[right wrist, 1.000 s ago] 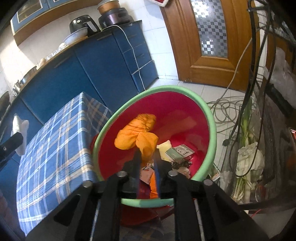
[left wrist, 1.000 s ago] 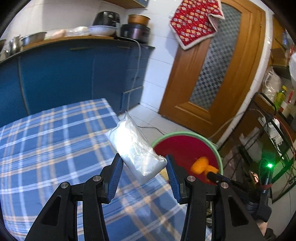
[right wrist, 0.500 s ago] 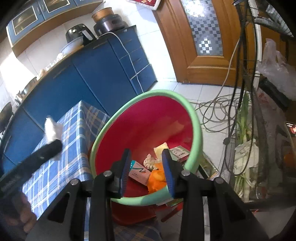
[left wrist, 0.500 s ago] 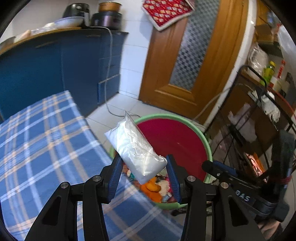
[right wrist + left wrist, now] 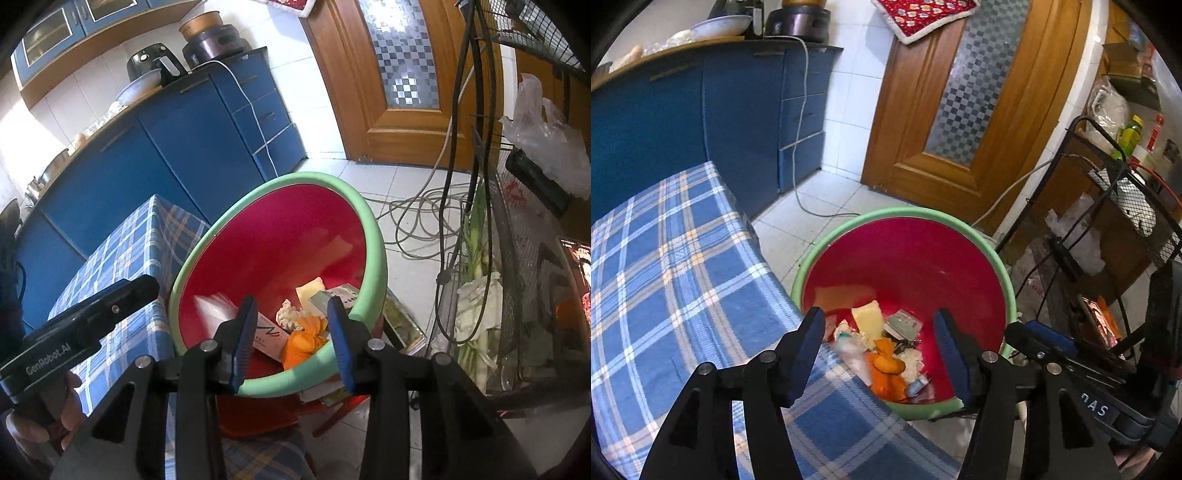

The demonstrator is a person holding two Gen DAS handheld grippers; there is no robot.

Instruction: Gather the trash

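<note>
Trash lies heaped at the bottom of the round red plastic basin with the pale green rim, which stands on the tiled floor just beside the corner of the worktop covered in blue plaid cloth. The heap includes a crumpled orange plastic bag, a pale yellow flat piece, a small printed carton, wads of white tissue and a clear, glossy plastic bag, which appears blurred against the basin's smooth inner wall in the right wrist view. Left hand-held gripper: black frame with blue ribbed pads, poised above the basin's near rim; its jaws have just been opening, now stand spread, and nothing is between them. Right hand-held gripper: same build, also over the near rim, jaws spread partway after a slight opening, with nothing pinched. A person's hand holds the left tool's handle at the lower left of the right wrist view. Background: glossy blue cabinet fronts, a varnished wooden door with a checkered glass panel, and a black wire rack.
</note>
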